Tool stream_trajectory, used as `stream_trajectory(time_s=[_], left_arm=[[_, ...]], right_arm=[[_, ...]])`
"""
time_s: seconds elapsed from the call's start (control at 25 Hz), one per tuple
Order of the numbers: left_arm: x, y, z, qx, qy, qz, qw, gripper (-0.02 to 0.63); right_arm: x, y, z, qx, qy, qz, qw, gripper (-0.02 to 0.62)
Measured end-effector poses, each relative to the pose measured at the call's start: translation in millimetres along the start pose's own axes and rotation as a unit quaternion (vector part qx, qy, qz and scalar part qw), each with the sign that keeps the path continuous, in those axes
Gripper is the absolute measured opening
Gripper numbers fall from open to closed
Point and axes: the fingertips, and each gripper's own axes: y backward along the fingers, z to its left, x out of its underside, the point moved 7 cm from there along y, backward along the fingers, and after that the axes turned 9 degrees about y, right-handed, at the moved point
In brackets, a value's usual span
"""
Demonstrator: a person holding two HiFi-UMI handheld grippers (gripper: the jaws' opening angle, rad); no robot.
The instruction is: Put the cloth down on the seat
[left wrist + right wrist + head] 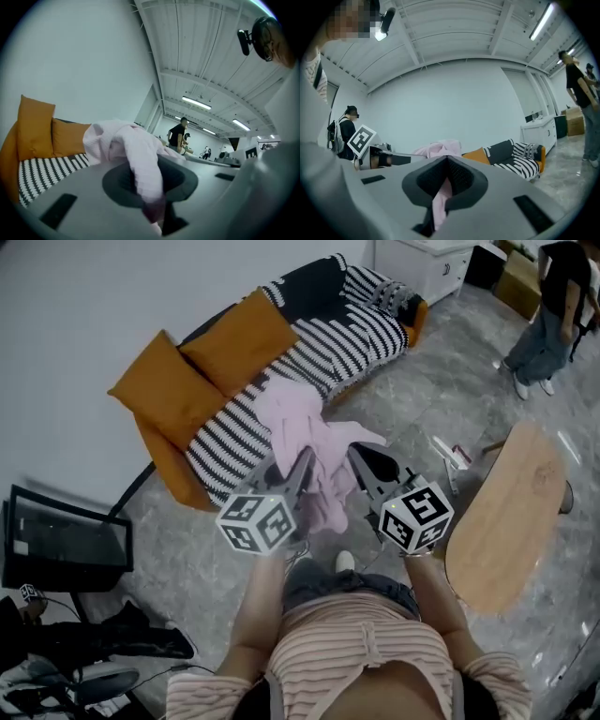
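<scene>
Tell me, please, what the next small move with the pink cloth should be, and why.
Probably ease it forward over the striped seat: left gripper and right gripper both clamp the pink cloth, which hangs in the air by the seat's edge.

The left claw (153, 202) clamps the pink cloth (136, 150), striped seat (47, 171) seemingly just beyond.

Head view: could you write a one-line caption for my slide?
A pink cloth hangs clamped in the left gripper and the right gripper, near a striped sofa with orange cushions.
</scene>
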Motion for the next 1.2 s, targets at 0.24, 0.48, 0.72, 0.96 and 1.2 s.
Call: stream_trajectory(time_s=[0.24,0.48,0.72,0.96,1.2], left_arm=[[5,-3,5,-0.009,-0.012,-0.008,0.9999,0.08],[-9,-13,12,-0.026,-0.02,-0.017,0.9993,0.08],[-23,-33,22,-0.04,-0.025,-0.02,0.9987,0.08],[-45,-65,44,-0.041,-0.024,-0.019,0.9987,0.08],[-68,-106,75,-0.031,-0.017,-0.012,0.9993,0.08]], right_arm=[[13,5,-5,-0.009,-0.002,-0.013,1.0,0.008],[11,4,-21,-0.014,-0.021,-0.026,0.999,0.008],[8,1,-51,0.003,-0.029,-0.035,0.999,0.008],[4,-24,-87,0.026,-0.038,-0.034,0.998,0.008],[2,-68,-117,0.039,-0.041,-0.02,0.998,0.008]])
